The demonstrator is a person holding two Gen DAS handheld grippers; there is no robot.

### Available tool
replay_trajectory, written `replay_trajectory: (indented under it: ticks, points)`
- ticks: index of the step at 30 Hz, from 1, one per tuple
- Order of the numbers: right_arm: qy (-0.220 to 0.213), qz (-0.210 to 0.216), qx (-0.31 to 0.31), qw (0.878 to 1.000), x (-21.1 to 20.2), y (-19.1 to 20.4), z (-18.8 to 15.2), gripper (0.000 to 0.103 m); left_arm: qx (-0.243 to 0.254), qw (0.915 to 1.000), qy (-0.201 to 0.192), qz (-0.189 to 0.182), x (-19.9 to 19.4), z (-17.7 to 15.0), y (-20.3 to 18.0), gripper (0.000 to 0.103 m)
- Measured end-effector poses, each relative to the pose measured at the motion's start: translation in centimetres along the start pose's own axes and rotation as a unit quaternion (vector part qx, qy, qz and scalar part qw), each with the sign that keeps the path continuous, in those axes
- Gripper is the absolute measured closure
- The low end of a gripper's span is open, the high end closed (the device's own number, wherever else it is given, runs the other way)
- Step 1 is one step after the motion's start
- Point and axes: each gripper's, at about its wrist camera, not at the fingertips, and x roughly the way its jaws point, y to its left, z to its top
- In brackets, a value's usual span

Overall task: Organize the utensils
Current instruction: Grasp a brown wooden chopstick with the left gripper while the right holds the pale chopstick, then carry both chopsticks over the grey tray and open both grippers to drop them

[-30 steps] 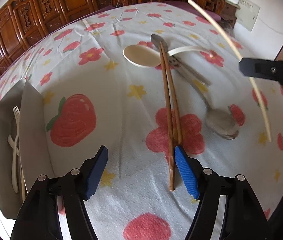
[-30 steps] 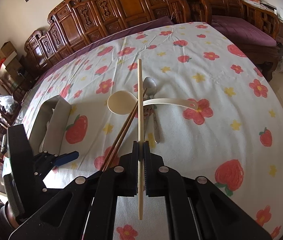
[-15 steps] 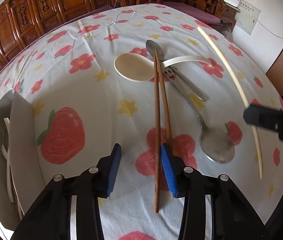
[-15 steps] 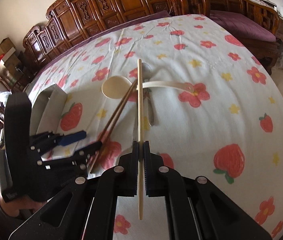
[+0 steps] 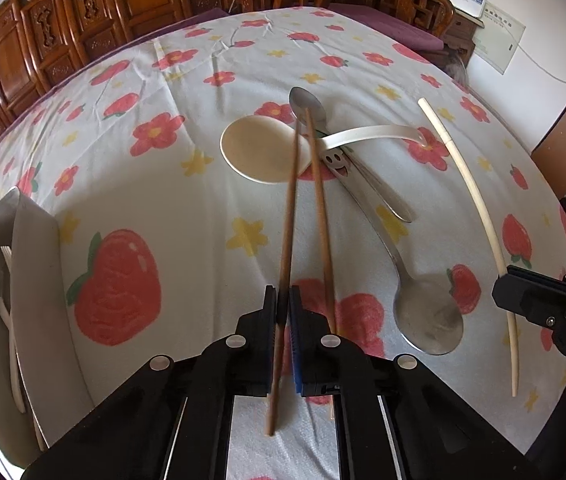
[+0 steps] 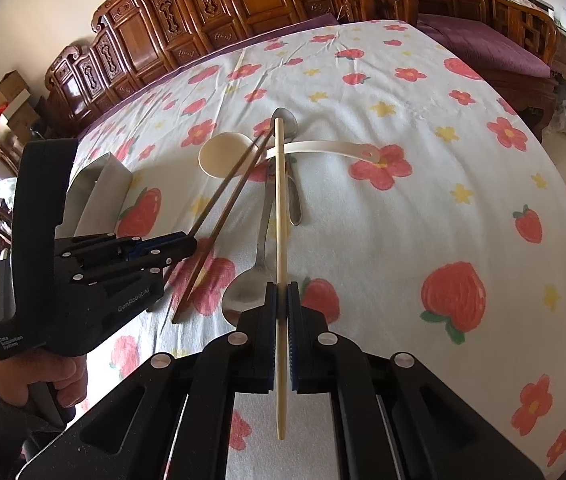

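Left gripper [image 5: 283,312] jaws clamp one brown chopstick [image 5: 287,220]; its twin [image 5: 321,216] likely left behind. Right gripper [image 6: 281,312] jaws pinch cream chopstick [image 6: 280,216]; thin stick could pivot, slip.

Floral tablecloth [image 5: 211,216] bears spoons [image 5: 429,320], ladle [image 5: 259,152], tray [image 5: 31,264].

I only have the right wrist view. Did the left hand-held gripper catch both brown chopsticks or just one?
Observer: Just one. The left hand-held gripper is shut on one brown chopstick; the second brown chopstick runs outside its fingers.
Operator: Is anything in the grey tray?
Observer: Yes, a white fork lies inside the grey tray.
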Motion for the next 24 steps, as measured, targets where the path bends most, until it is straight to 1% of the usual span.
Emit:
replay_trajectory:
  ticks: [6, 12, 18, 24]
  points:
    - [-0.006, 0.003, -0.002, 1.000, -0.5, 0.5, -0.2, 0.097, -0.011, 0.9999, -0.004, -0.001, -1.2, -0.8, 0.4, 0.098]
    - [-0.011, 0.012, -0.010, 1.000, -1.0, 2.1, -0.2, 0.097, -0.022, 0.9994, -0.027, 0.000, -4.4, -1.7, 1.5, 0.098]
    - [-0.016, 0.024, -0.030, 0.999, -1.4, 4.9, 0.3, 0.097, -0.031, 0.9983, -0.048, 0.007, -7.5, -2.7, 3.4, 0.098]
    - [-0.017, 0.037, -0.050, 0.998, -1.3, 8.1, 0.8, 0.097, -0.055, 0.9960, -0.069, 0.012, -10.4, -3.8, 6.5, 0.098]
